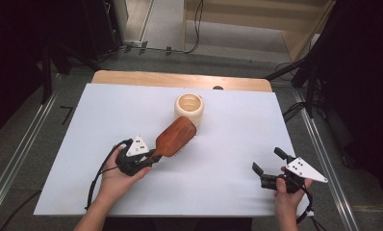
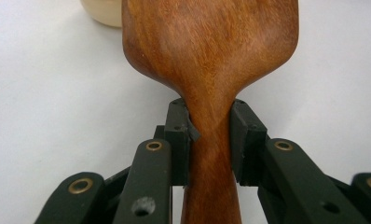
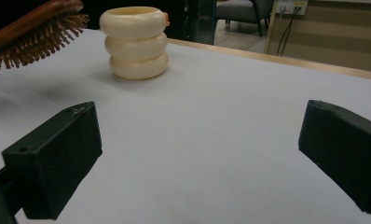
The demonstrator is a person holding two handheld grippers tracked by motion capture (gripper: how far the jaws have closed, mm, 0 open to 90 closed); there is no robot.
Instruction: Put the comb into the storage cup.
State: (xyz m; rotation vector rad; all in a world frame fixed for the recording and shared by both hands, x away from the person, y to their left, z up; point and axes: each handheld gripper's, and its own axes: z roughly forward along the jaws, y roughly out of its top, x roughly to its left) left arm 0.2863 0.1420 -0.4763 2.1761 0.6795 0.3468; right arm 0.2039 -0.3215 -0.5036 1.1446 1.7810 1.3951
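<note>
A brown wooden hairbrush point(image 1: 175, 136) is held above the white table cover, its bristles facing down and right. My left gripper point(image 1: 153, 155) is shut on the neck of its handle point(image 2: 210, 140), and both pads press the wood. The brush head point(image 3: 32, 32) hangs clear of the surface, close to a cream ribbed cup point(image 1: 189, 109) standing upright behind it; the cup point(image 3: 135, 42) shows at upper left in the right gripper view. My right gripper point(image 1: 267, 160) is open near the front right of the table, with nothing between its fingers.
The white cover point(image 1: 228, 144) lies over a wooden table whose far edge point(image 1: 180, 79) shows. Cables and dark stands sit on the floor beyond and at both sides.
</note>
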